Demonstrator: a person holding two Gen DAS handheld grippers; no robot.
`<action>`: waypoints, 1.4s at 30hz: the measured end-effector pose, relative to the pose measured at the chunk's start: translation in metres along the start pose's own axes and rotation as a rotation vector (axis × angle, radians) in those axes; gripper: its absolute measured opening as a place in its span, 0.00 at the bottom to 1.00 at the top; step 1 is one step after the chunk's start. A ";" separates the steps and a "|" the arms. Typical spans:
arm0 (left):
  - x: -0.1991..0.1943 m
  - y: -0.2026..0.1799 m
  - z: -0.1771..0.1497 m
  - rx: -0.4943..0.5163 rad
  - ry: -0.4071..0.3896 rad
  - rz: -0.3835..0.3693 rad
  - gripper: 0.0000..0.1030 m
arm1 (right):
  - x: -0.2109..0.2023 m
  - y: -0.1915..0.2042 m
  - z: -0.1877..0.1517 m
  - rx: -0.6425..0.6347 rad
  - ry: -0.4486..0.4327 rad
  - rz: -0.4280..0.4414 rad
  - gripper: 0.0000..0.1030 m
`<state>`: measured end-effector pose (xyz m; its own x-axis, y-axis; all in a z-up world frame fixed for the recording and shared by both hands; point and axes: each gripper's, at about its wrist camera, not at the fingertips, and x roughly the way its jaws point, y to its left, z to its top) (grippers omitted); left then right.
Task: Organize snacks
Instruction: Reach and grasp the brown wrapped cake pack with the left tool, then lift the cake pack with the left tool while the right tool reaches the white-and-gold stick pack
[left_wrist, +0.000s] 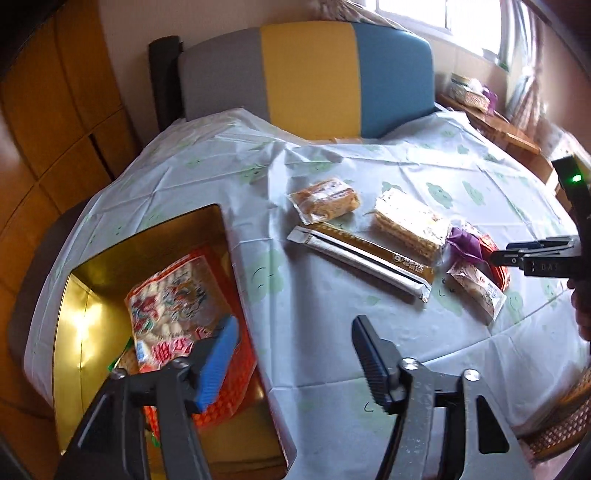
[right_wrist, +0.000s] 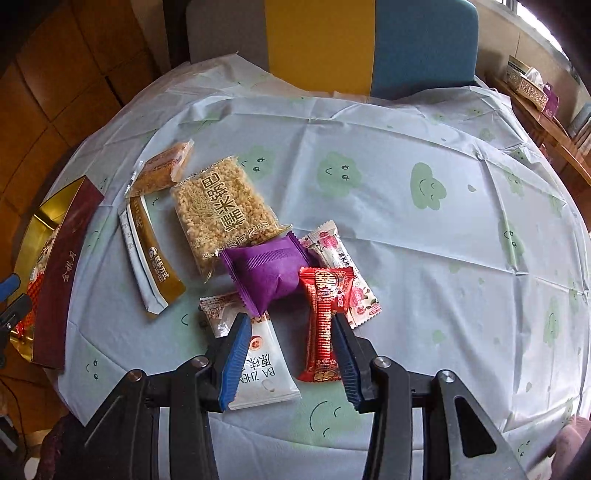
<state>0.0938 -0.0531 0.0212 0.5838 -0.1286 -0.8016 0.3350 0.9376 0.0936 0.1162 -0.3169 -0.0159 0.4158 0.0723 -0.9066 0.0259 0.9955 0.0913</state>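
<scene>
A gold box (left_wrist: 147, 236) stands at the table's left edge with an orange snack packet (left_wrist: 173, 291) lying inside. My left gripper (left_wrist: 295, 325) is open and empty, its blue pad over the box and the other finger over the cloth. Loose snacks lie mid-table: a rice-crisp packet (right_wrist: 221, 206), a long gold-and-white stick (right_wrist: 147, 251), a small brown cake packet (right_wrist: 162, 170), a purple packet (right_wrist: 269, 269), a rose-printed packet (right_wrist: 340, 254), a red packet (right_wrist: 325, 321) and a white packet (right_wrist: 262, 365). My right gripper (right_wrist: 290, 321) hovers open over the red and white packets.
A chair (left_wrist: 310, 74) with a grey, yellow and blue back stands behind the table. The cloud-print tablecloth (right_wrist: 406, 258) is bare to the right. A wooden side table holds a tissue box (right_wrist: 524, 81) at the far right. A wicker seat (left_wrist: 565, 417) is at the near right.
</scene>
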 end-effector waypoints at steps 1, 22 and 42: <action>0.003 -0.002 0.004 0.016 0.005 -0.005 0.68 | 0.000 -0.001 0.000 0.008 0.000 0.000 0.44; 0.128 -0.023 0.115 0.272 0.132 -0.045 0.81 | -0.015 -0.013 0.006 0.114 -0.037 0.103 0.44; 0.187 -0.050 0.143 0.332 0.162 -0.101 0.58 | -0.012 -0.016 0.007 0.137 -0.024 0.123 0.44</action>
<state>0.2924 -0.1699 -0.0493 0.4199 -0.1373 -0.8971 0.6215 0.7638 0.1740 0.1170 -0.3339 -0.0036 0.4447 0.1897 -0.8754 0.0966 0.9615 0.2574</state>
